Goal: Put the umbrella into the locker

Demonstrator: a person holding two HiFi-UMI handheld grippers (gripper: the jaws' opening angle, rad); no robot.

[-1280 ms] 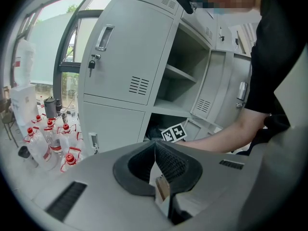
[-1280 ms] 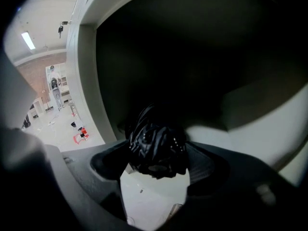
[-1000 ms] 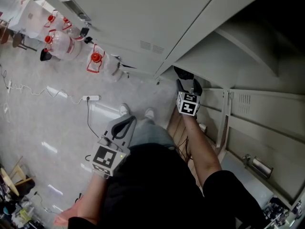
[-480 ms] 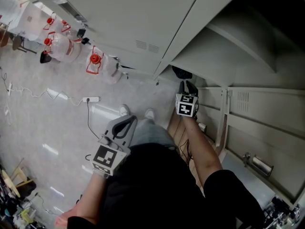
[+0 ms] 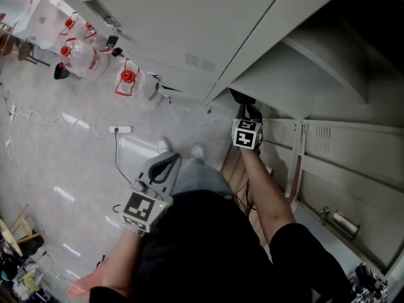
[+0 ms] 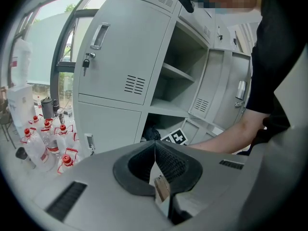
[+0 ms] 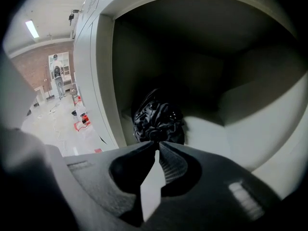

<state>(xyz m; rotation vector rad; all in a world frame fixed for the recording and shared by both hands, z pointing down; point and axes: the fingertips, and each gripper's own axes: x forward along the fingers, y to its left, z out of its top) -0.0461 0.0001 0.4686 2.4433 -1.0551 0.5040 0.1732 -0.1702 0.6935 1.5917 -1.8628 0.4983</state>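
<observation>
The black folded umbrella [image 7: 158, 119] lies bunched at the back of the bottom locker compartment [image 7: 231, 109]; it also shows as a dark lump [image 5: 242, 97] in the head view and in the left gripper view [image 6: 151, 133]. My right gripper [image 5: 249, 112] reaches into that compartment. Its jaws are closing with the tips almost together [image 7: 158, 144] just short of the umbrella, and nothing shows between them. My left gripper [image 5: 168, 160] hangs by the person's left side, away from the locker. It is shut [image 6: 155, 144] and empty.
The compartment's open door [image 5: 322, 145] stands to the right of my right arm. Several red-capped water bottles [image 5: 77, 57] stand on the floor to the left, with a power strip and cable [image 5: 120, 130] nearby. The person's shoes [image 5: 180, 148] are before the locker.
The right gripper's jaws, spread wide a second ago, have come together. The hand has barely shifted at the compartment's mouth. The left gripper has not moved.
</observation>
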